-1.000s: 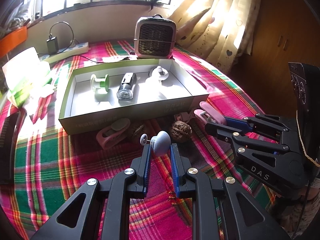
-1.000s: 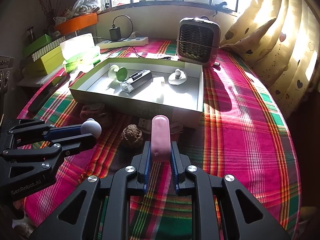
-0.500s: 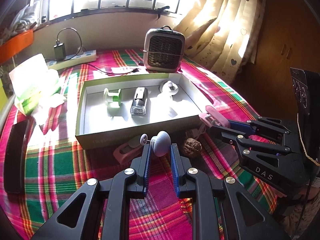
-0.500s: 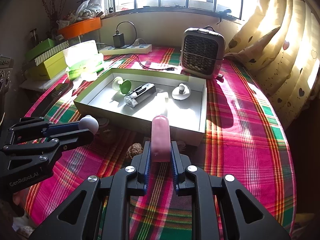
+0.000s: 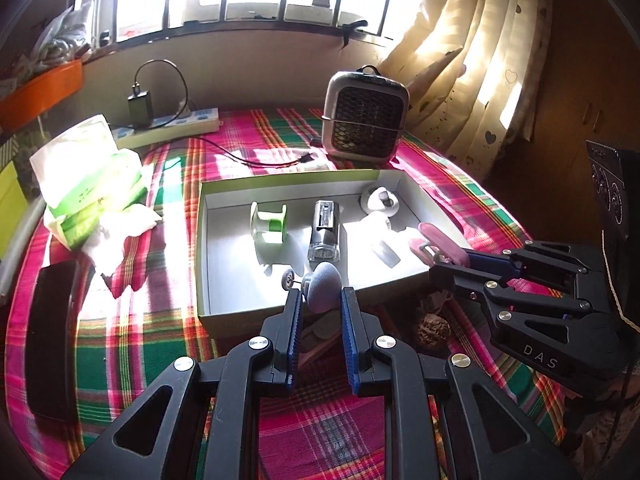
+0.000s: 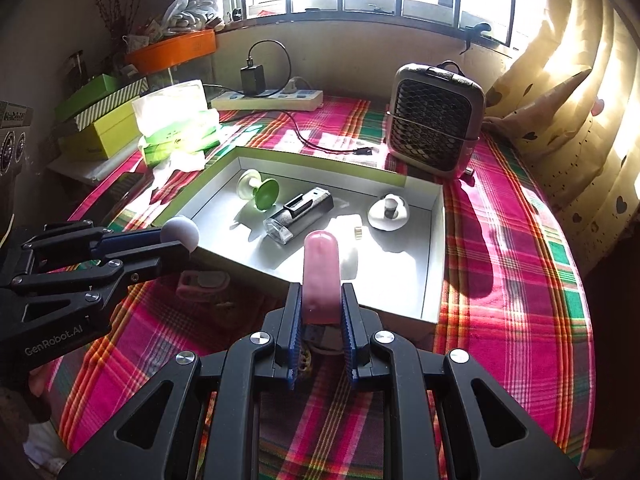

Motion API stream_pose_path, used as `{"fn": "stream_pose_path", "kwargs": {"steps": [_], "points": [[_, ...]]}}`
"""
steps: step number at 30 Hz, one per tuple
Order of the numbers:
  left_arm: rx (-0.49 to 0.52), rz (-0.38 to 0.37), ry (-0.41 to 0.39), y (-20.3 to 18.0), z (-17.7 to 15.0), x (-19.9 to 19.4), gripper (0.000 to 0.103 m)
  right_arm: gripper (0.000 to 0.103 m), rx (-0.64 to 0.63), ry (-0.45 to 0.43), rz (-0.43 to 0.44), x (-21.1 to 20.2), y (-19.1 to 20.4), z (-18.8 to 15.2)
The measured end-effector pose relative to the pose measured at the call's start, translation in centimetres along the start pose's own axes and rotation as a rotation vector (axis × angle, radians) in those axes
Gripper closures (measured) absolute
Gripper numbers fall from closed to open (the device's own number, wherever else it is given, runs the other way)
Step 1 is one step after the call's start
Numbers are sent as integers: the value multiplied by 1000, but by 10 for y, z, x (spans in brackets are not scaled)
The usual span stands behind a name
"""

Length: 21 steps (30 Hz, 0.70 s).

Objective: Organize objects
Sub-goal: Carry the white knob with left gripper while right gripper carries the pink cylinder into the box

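You had the left gripper (image 5: 320, 304) clamped on a light, round knob (image 5: 323, 287) and the right gripper (image 6: 320, 304) clamped on a smooth, stiff pink clip (image 6: 321, 276), both likely slippery

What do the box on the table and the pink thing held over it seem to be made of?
The box looks like cardboard: thin matte white walls with a green outside, folded at the corners. The pink thing in the right gripper looks like smooth plastic or silicone, slightly translucent with a soft sheen; which one, I cannot tell.
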<state>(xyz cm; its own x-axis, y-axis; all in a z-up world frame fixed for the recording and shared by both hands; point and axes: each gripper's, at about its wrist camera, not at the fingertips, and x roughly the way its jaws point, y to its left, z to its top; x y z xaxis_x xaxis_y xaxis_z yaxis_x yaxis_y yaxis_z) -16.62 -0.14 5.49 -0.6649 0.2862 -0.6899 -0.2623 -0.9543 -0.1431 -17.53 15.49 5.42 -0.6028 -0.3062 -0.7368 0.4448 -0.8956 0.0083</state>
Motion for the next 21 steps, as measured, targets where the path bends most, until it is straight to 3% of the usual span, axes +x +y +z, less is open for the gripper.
{"fn": "stream_pose_path", "kwargs": {"steps": [21], "points": [[-27, 27, 31, 25, 21, 34, 86, 84, -9, 73, 16, 45, -2, 24]]}}
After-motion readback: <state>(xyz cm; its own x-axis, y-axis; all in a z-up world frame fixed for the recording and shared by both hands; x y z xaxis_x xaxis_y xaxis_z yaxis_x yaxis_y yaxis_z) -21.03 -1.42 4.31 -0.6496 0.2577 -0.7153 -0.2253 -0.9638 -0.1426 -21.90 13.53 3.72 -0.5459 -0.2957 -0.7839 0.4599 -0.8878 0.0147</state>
